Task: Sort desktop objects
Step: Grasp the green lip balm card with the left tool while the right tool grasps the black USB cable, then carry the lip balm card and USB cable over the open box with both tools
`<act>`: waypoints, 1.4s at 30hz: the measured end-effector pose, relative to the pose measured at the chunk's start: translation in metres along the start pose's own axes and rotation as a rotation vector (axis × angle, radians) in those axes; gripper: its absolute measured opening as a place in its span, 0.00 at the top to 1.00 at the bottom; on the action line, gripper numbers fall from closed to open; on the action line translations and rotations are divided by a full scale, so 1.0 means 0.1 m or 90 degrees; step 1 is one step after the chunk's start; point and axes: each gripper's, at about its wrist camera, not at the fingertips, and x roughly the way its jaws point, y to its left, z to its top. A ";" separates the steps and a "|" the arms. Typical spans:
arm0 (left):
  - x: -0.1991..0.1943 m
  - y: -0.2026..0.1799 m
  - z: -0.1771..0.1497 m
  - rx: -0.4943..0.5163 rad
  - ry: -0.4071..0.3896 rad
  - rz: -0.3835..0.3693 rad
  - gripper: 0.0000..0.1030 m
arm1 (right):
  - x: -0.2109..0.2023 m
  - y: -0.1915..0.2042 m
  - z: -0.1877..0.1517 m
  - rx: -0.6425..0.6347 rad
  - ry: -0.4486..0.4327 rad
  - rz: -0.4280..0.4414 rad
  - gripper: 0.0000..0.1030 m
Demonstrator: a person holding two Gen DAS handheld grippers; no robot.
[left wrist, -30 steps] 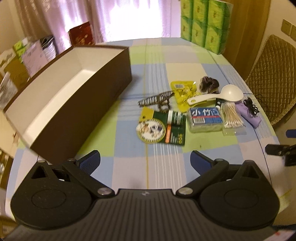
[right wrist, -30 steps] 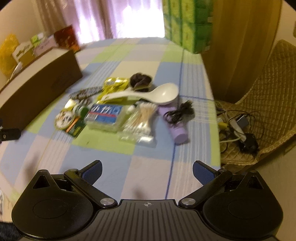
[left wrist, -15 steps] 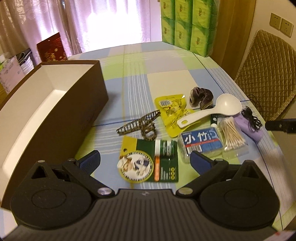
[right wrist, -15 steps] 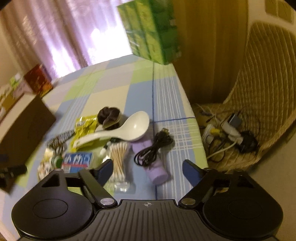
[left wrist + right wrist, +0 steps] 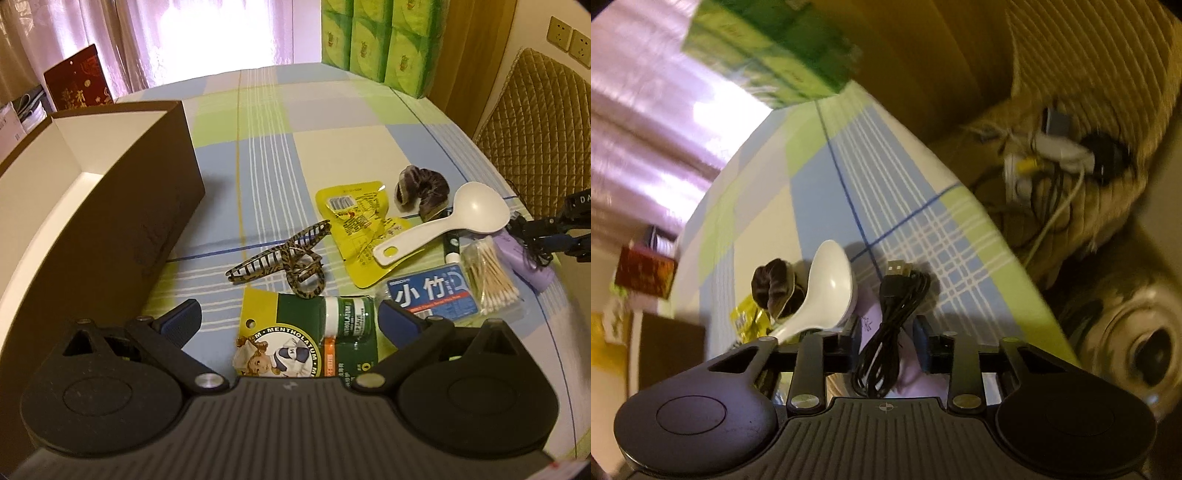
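In the left wrist view my left gripper [image 5: 290,321] is open, its fingers either side of a green Mentholatum card pack [image 5: 314,332]. Beyond lie a tortoiseshell hair claw [image 5: 284,258], a yellow packet [image 5: 354,221], a dark scrunchie [image 5: 421,188], a white spoon [image 5: 461,218], a blue toothpick box [image 5: 432,291] and cotton swabs [image 5: 487,266]. My right gripper [image 5: 886,343] has narrowed on the coiled black cable [image 5: 897,295], which lies on a purple bottle [image 5: 868,317]. The right gripper [image 5: 565,232] also shows at the right edge of the left wrist view.
An open brown box [image 5: 92,221] with a white inside stands at the left of the checked tablecloth [image 5: 332,129]. Green tissue packs [image 5: 373,37] stand at the far edge. A wicker chair [image 5: 1089,92] holding a power strip and chargers [image 5: 1063,155] sits off the table's right side.
My left gripper has moved forward and down over the Mentholatum pack. My right gripper has dropped onto the cable and purple bottle, tilted, and its fingers have come close together.
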 end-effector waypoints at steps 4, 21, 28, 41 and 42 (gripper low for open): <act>0.06 0.03 -0.02 0.002 0.006 -0.008 0.06 | 0.08 -0.04 0.04 0.029 -0.002 0.001 0.83; 0.31 -0.17 -0.10 0.052 0.018 -0.043 0.31 | -0.26 -0.20 -0.07 0.061 -0.035 0.013 0.89; 0.46 -0.24 -0.15 0.053 0.026 -0.068 0.66 | -0.37 -0.26 -0.16 0.060 -0.040 0.014 0.89; 0.06 -0.09 -0.65 0.027 0.040 -0.058 0.71 | -0.54 -0.29 -0.39 0.025 -0.026 0.025 0.89; 0.02 -0.08 -0.70 0.024 0.043 -0.058 0.71 | -0.55 -0.30 -0.40 0.024 -0.024 0.026 0.89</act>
